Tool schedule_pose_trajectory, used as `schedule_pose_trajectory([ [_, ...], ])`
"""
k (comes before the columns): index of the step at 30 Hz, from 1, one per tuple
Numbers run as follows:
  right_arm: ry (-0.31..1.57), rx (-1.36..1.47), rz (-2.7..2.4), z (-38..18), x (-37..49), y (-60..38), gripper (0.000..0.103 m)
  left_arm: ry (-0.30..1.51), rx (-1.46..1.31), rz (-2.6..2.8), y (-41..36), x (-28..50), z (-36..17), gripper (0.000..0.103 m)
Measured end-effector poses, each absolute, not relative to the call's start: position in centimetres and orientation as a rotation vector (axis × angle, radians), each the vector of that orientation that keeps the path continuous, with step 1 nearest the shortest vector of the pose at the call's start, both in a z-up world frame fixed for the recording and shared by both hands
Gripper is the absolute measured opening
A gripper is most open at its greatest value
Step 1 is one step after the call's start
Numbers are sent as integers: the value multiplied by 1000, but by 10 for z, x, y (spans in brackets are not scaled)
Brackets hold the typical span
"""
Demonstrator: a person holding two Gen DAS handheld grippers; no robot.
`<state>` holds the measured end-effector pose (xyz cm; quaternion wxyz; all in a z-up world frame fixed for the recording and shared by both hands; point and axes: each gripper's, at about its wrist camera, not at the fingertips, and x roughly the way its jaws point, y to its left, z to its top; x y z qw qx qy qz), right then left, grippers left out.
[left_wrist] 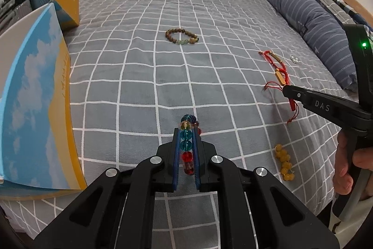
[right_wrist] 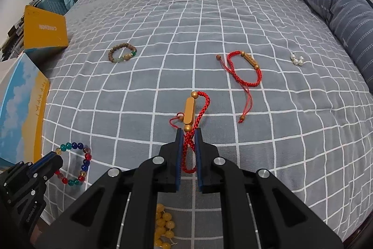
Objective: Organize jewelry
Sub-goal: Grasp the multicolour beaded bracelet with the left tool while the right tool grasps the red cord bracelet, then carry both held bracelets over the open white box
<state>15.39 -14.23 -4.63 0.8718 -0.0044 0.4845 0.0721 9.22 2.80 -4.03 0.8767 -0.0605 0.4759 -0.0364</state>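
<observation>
My left gripper [left_wrist: 186, 131] is shut on a multicolour glass-bead bracelet [left_wrist: 187, 145], held over the grey checked bed; it also shows in the right wrist view [right_wrist: 77, 162]. My right gripper [right_wrist: 188, 131] is shut on a red braided cord bracelet with a gold bar [right_wrist: 190, 112], also visible in the left wrist view [left_wrist: 279, 77]. A second red cord bracelet [right_wrist: 244, 69], a brown wooden-bead bracelet [left_wrist: 181, 37], a yellow bead bracelet [left_wrist: 283, 161] and small silver earrings [right_wrist: 297, 60] lie on the bed.
An open box with a sky-print lid [left_wrist: 35, 97] stands at the bed's left edge, and an orange box [right_wrist: 45, 27] lies behind it. A striped blue pillow [left_wrist: 314, 25] lies along the right side. The bed sheet [left_wrist: 139, 62] spreads between them.
</observation>
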Motion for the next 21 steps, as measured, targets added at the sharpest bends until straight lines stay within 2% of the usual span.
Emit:
schedule_pose_trajectory([
  [21,931,-34,135,-6,125,-145,9,960,-87,-27,29,79,13,9],
])
